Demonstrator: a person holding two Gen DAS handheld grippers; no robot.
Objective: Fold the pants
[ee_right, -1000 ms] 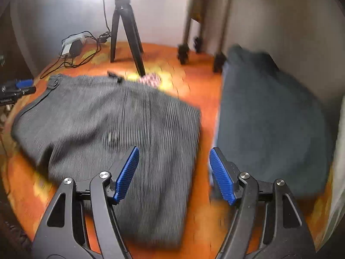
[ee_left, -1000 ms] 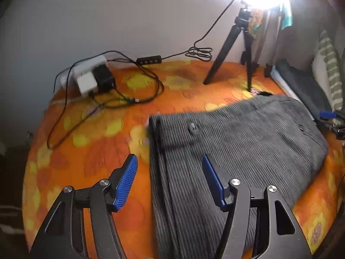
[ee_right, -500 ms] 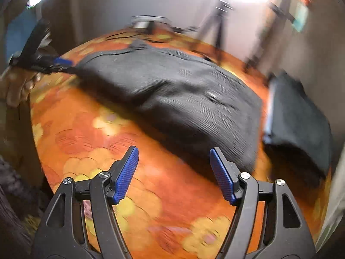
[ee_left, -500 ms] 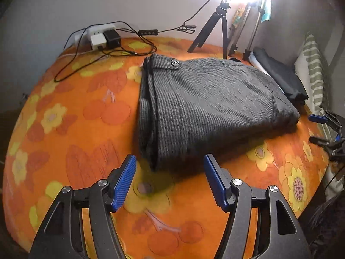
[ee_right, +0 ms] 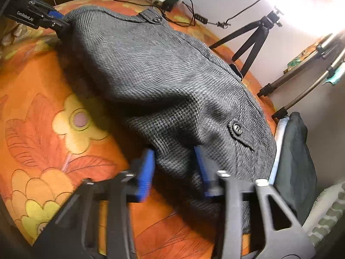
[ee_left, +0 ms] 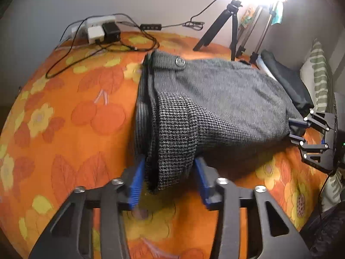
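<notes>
Nearest the left gripper, a corner of the folded pants is bracketed by narrowed jaws; whether it is pinched cannot be told. The right gripper is set likewise at the opposite end, the long axis running between them across the orange bedspread.

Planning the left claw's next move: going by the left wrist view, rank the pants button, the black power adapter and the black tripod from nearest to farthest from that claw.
1. Pants button: on the waistband, straight ahead of the left claw.
2. Black power adapter: far left, by the wall.
3. Black tripod: far right, under the lamp.
The last two are close to call.
</notes>
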